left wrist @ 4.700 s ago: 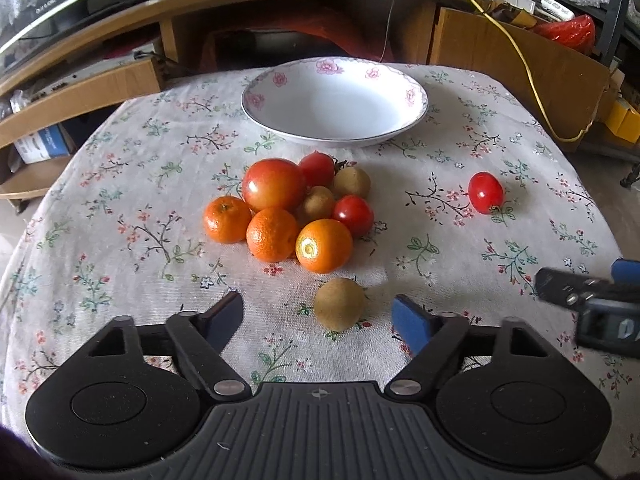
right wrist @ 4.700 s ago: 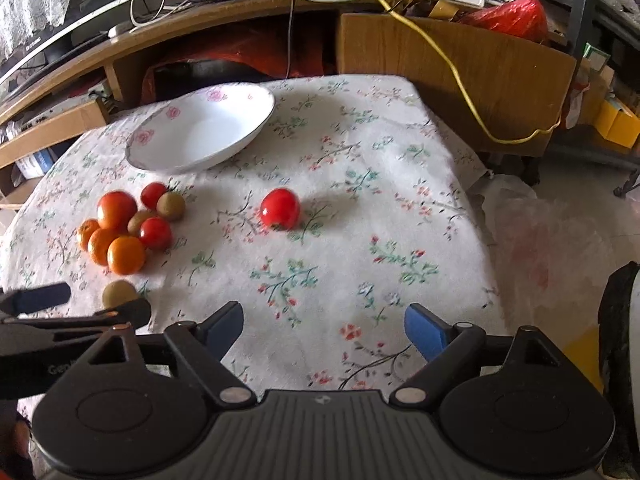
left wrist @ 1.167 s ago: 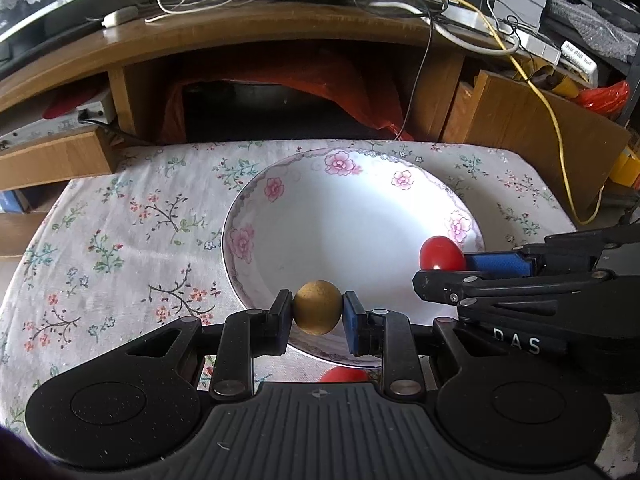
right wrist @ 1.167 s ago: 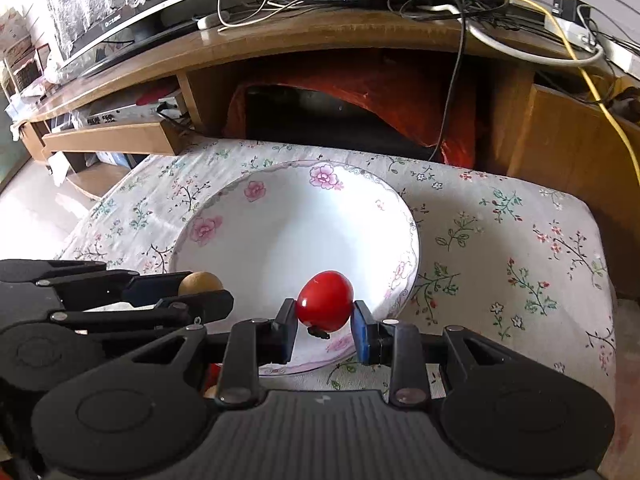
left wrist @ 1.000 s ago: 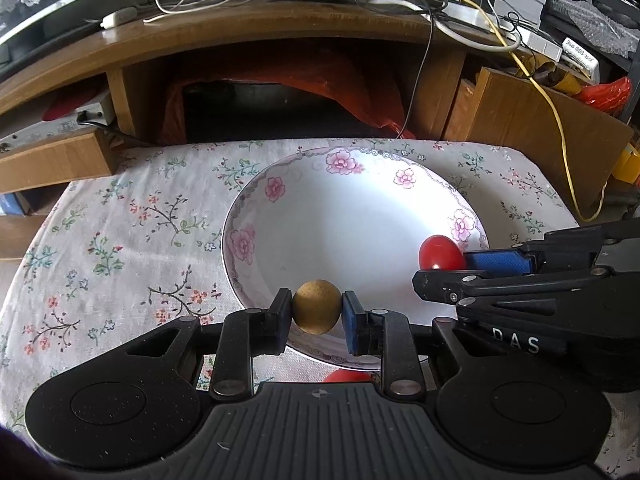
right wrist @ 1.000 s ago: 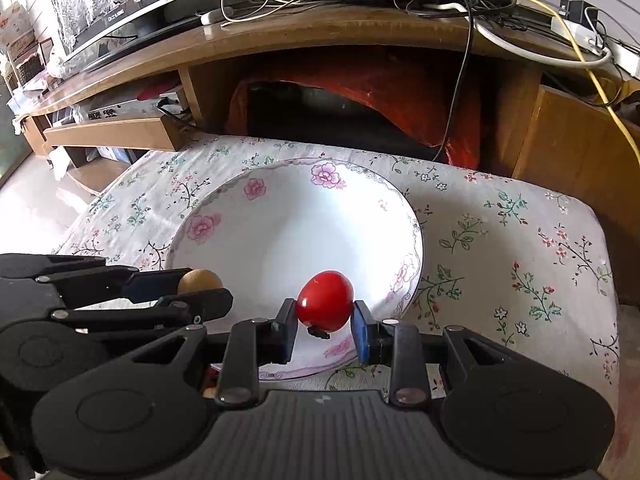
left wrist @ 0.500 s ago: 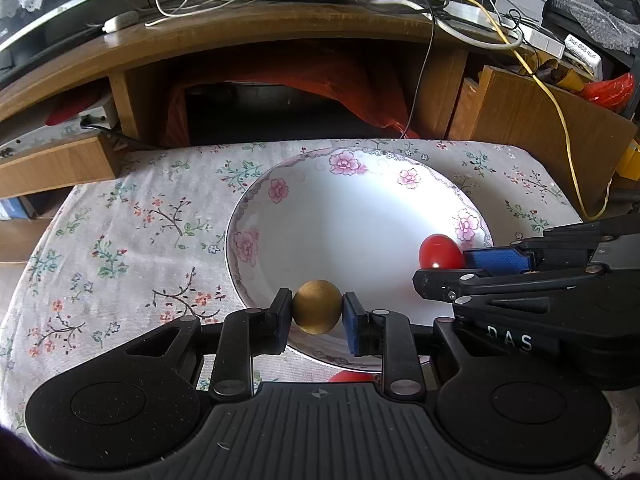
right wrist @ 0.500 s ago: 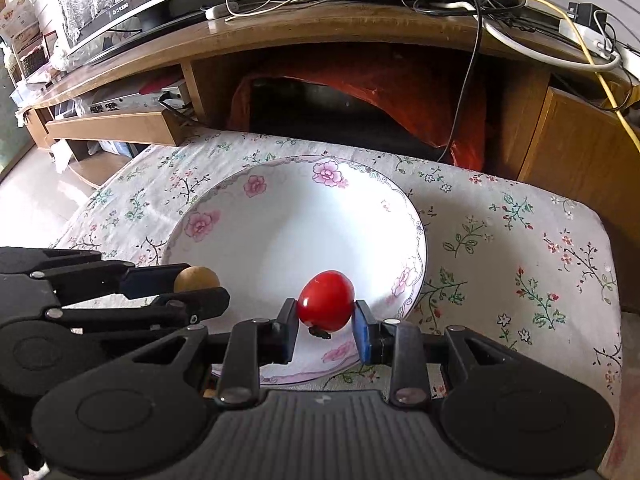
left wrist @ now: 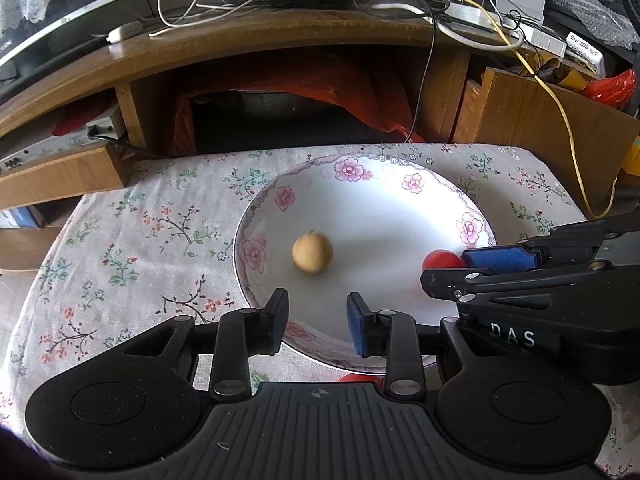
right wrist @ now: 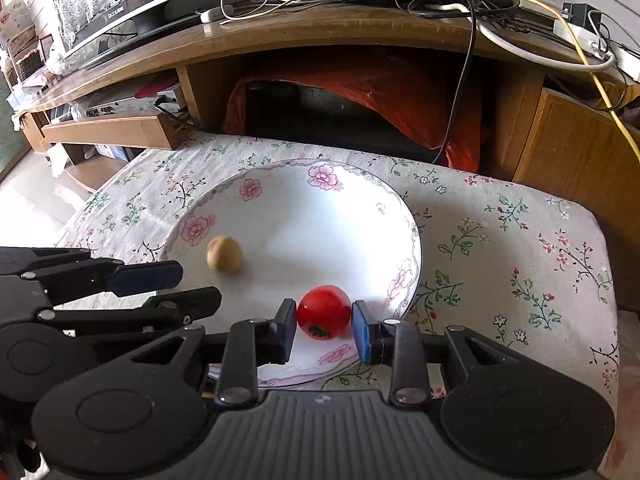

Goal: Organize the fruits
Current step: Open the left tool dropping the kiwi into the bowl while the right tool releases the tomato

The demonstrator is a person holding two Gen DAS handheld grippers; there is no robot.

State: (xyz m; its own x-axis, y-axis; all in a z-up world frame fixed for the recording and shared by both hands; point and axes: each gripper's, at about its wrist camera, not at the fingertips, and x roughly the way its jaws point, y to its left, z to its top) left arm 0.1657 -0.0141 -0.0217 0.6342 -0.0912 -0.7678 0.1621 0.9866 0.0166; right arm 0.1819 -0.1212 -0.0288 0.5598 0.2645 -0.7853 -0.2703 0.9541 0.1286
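Left wrist view: the worktop [left wrist: 120,248], covered by a flowered cloth, carries a wide white plate [left wrist: 400,184] with pink flowers on its rim, and behind it stands a wooden desk [left wrist: 280,40] strewn with cables. The left tool [left wrist: 316,316] hangs over the plate's near rim; its jaws have just been opening and stand apart with nothing between them. The small tan fruit [left wrist: 312,256] lies free on the plate's white bottom, just beyond those pads. In the right wrist view the right tool [right wrist: 324,326] is over the plate's near right edge, its jaws narrowly set with both pads against the red tomato [right wrist: 323,316], which it grips above the plate, well apart from the tan fruit.
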